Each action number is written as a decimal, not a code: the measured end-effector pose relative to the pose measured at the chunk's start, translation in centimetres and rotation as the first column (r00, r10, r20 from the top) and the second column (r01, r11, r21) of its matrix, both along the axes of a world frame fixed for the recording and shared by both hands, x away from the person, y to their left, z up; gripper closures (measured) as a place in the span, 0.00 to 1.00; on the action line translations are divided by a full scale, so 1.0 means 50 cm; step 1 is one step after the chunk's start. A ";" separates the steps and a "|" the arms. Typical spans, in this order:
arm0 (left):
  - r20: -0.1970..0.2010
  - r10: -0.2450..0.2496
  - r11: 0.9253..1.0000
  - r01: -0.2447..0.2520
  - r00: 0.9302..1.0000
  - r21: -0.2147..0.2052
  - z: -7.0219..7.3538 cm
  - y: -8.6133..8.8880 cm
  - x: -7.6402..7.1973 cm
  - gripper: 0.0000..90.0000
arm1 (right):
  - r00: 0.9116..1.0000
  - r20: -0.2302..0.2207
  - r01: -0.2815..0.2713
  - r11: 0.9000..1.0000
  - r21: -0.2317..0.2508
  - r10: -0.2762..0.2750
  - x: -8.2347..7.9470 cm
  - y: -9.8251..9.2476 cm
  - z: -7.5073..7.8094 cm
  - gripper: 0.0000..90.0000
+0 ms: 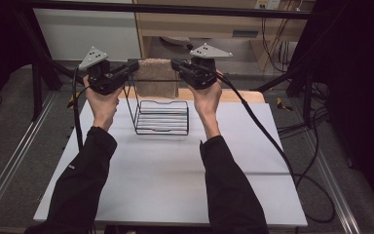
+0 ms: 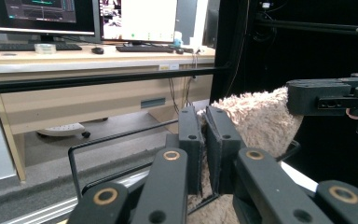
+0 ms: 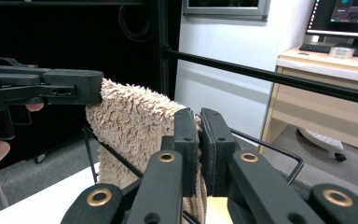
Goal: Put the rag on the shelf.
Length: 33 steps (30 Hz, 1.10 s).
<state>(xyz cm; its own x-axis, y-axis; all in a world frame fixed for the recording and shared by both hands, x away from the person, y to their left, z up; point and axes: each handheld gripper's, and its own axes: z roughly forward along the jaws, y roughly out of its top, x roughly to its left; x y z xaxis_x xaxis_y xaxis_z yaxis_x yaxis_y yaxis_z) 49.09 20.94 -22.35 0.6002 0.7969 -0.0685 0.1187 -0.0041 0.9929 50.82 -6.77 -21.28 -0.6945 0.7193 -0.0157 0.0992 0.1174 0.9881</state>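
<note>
While you hold both hands raised, left gripper and right gripper jaws clamped on the beige shaggy towel's top corners, black wire rack on the worktop below.

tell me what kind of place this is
Probably a lab or office workroom set up for recording: a white table inside a black frame, cables on the floor, and a desk with monitors and keyboards behind it.
</note>
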 end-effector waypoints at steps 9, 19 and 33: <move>-0.003 -0.019 1.000 0.019 1.000 0.023 -0.007 0.005 -0.022 0.93 | 1.000 0.009 -0.029 0.999 -0.030 0.029 -0.025 -0.002 -0.011 0.95; -0.012 -0.031 0.998 0.032 0.999 0.056 -0.019 0.003 -0.036 0.93 | 0.999 0.002 -0.043 0.997 -0.067 0.043 -0.040 -0.004 -0.026 0.94; -0.068 -0.031 0.997 0.037 0.997 0.075 0.003 0.009 -0.061 0.77 | 0.998 -0.017 -0.055 0.993 -0.105 0.053 -0.051 -0.005 -0.043 0.94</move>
